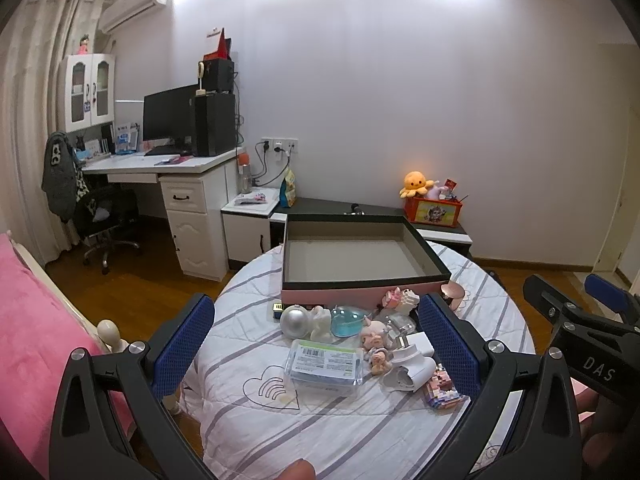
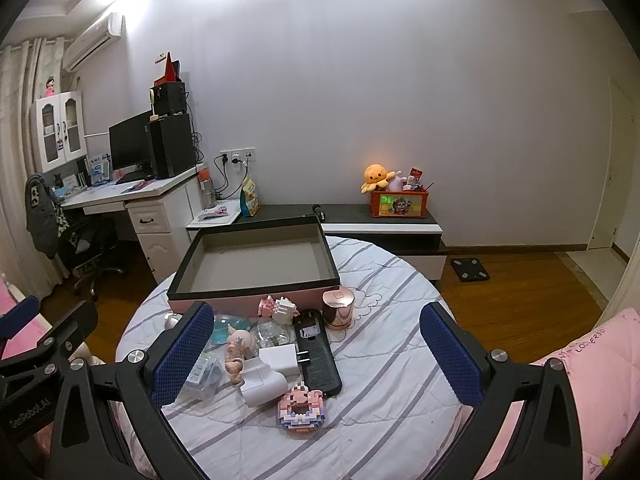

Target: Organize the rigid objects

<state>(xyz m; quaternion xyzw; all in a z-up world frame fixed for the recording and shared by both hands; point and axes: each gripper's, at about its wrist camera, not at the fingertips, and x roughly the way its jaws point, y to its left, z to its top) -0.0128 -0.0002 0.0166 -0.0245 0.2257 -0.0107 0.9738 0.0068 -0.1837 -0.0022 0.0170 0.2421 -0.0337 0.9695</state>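
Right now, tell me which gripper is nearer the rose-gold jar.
Right. The right gripper hovers open with the rose-gold jar just ahead between its fingers; the left gripper hovers open farther left, the jar beyond its right finger.

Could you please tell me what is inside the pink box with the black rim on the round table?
The box shows only its bare grey floor; nothing lies in it. The strip just behind its near wall is hidden in both views.

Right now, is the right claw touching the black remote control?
Apart. The right wrist view shows the open right claw hovering empty, above the black remote control lying on the striped cloth.
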